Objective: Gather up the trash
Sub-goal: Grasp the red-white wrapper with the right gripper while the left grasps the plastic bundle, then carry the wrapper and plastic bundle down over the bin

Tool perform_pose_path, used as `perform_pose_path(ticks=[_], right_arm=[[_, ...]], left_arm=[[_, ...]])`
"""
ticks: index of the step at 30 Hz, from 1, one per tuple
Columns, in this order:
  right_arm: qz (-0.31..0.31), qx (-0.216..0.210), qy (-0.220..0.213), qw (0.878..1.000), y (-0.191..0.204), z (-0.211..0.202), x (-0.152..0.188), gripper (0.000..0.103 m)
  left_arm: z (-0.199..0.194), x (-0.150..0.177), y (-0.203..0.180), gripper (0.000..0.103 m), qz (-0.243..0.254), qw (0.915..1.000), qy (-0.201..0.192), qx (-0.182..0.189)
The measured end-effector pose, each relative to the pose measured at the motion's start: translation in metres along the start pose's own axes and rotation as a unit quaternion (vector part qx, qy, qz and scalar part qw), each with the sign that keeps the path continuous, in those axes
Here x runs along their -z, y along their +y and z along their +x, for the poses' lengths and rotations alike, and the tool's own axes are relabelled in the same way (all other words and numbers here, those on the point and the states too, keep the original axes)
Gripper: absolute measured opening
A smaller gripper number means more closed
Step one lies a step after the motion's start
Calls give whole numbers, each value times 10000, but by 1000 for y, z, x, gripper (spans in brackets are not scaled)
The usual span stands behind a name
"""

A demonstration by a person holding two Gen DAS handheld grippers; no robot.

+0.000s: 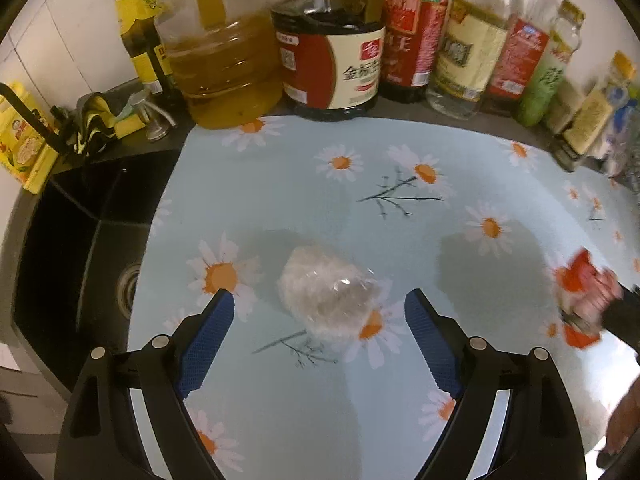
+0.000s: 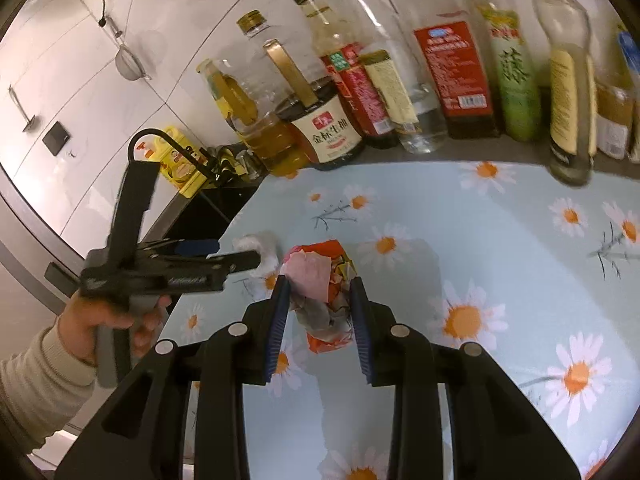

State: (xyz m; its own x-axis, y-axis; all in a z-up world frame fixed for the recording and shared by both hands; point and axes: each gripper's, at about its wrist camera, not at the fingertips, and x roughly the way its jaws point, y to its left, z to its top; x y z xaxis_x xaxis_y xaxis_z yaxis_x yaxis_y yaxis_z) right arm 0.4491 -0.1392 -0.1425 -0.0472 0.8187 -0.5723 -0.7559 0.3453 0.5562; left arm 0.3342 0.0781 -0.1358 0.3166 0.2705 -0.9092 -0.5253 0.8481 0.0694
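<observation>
On the daisy-print worktop (image 1: 280,184) two pieces of trash remain in play. The left gripper (image 1: 320,304) points steeply down with its jaws spread wide and empty; a crumpled ball of clear plastic wrap (image 1: 328,288) lies on the cloth just ahead of them, roughly between the two blue pads (image 1: 208,344) but touched by neither. The right gripper (image 2: 320,300) has its jaws closed tight on a wad of orange and pink wrappers (image 2: 320,280), which bulges above and below the pads.

From the right wrist view, the left gripper reaches in from the sink side, a hand (image 2: 116,316) round its grip, with the plastic ball showing pale at its tip.

The risks look fairly plain. The plastic ball is light and springy, so if the jaws close off-centre or too high it may squirt out sideways, perhaps toward the dark sink (image 1: 80,248) at the cloth's edge. The wrapper wad appears loosely packed, and scraps could shed from it in transit. A row of bottles (image 1: 332,60) stands along the back, well apart from both grippers, though a wide swing with the loaded right gripper could clip one. The smooth cloth may also bunch if a pad drags on it.
</observation>
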Motion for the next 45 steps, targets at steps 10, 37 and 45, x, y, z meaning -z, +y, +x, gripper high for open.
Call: perform_pose_path(ticks=[10,37,45], right_arm=[[294,6,33,9996,-17,-9,20,32],[413,-13,157,9990,-7,-4,42,32],[408,34,231,9989,13,2,50,32]], left_arm=[[25,-8,-5,79,192,9997,10,-180],[-18,38,6,51,58,9984,-161,543],[-48,57,14,51,122,9964,-331,777]])
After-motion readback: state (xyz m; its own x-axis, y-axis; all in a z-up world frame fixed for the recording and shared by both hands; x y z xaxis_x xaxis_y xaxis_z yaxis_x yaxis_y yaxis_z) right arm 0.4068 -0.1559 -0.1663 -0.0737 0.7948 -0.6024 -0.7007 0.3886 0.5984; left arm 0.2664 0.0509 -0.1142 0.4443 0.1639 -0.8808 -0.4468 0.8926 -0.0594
